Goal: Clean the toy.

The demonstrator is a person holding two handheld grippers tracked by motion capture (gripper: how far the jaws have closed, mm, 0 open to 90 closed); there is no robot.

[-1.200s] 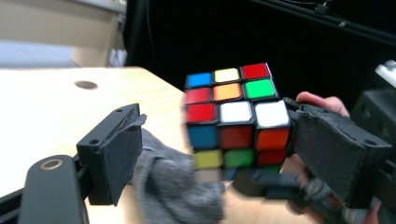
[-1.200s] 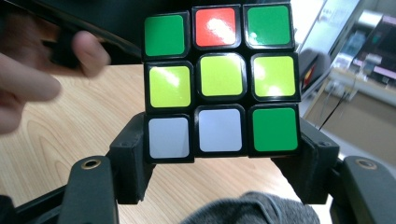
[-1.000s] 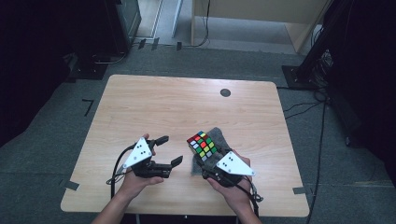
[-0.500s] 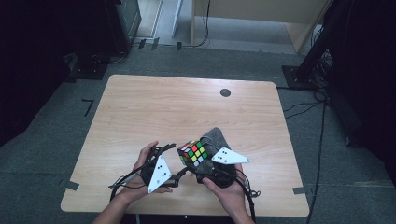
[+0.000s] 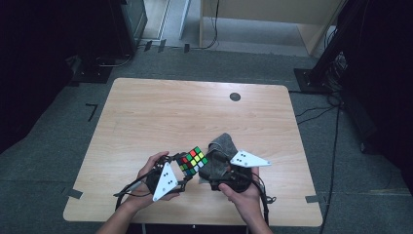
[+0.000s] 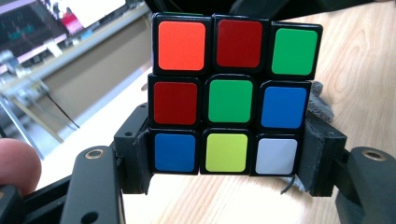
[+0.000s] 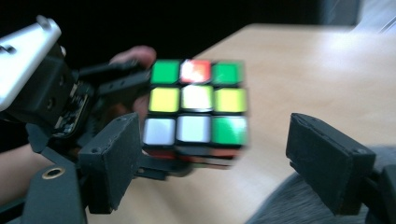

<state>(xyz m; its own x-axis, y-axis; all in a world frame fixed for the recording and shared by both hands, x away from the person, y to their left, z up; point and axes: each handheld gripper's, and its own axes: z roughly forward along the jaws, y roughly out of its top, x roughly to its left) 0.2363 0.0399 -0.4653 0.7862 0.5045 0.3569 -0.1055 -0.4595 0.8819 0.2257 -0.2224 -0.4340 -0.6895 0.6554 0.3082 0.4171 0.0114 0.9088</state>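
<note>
One cube (image 6: 232,98) in left hand-held gripper (image 6: 229,163), one grey cloth (image 5: 221,146) beside

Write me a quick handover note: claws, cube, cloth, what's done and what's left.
Left claw: just closed on the cube, pads on its bottom row, cube held above the table.
Right claw: jaws just opened, clear of the cube, which stands between them; grey cloth lies under that hand.
Done: cube passed from right claw to left.
Left: probably back the right claw off; the next step isn't clear from here.
</note>
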